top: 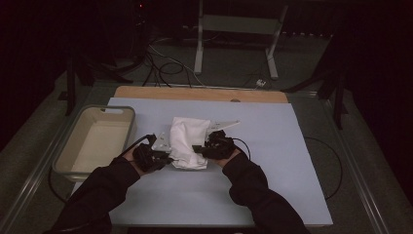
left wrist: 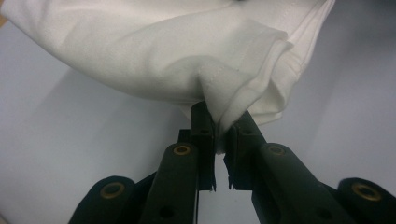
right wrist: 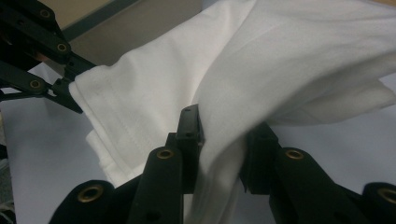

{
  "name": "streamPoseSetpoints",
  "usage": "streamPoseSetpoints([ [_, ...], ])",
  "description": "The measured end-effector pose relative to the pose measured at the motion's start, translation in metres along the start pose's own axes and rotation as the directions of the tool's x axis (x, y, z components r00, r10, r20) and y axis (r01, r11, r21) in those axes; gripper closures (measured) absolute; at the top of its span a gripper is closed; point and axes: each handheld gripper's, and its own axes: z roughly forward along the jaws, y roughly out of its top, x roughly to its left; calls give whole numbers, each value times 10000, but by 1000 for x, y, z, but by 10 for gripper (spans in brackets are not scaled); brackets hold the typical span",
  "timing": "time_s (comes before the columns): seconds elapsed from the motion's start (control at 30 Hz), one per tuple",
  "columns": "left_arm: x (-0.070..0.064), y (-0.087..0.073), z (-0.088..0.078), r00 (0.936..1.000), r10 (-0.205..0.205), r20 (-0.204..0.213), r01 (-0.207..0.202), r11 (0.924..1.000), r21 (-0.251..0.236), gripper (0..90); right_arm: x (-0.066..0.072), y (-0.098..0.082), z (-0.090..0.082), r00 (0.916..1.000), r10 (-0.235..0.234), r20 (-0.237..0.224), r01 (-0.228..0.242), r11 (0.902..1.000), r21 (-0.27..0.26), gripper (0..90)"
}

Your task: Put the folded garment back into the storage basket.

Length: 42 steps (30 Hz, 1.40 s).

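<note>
Setting: dim room, pale blue desk [top: 272, 161], empty bin [top: 97, 141] at its left side
Cloth: white garment [top: 187, 141], bunched mid-desk, partly lifted
Left gripper [top: 168, 157]: jaws clamped on a hemmed fold at the garment's near-left edge
Right gripper [top: 197, 147]: jaws pinching a thick bunch at its near-right edge
Progress: both grips made, so judged early; folding or moving the garment remains

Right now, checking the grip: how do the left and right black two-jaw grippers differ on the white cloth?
The left gripper pinches a thin folded edge of the white cloth; the right gripper clamps a thicker bunch. Left sits at its near-left corner, right at its right side. Both are shut on it.
</note>
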Motion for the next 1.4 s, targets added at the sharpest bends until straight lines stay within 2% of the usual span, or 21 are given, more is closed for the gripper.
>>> streamPoseSetpoints([
  [0.8, 12, -10, -29, 9995, -79, -302, 81, 10000, 51, 832, 19, 24, 11, 9990, -434, -144, 431, 9989, -193, 723],
  [1.4, 21, -22, -51, 9981, -372, -495, 375, 9993, 33, 832, 34, 44, 23, 9958, -853, -342, 846, 9962, -206, 723],
])
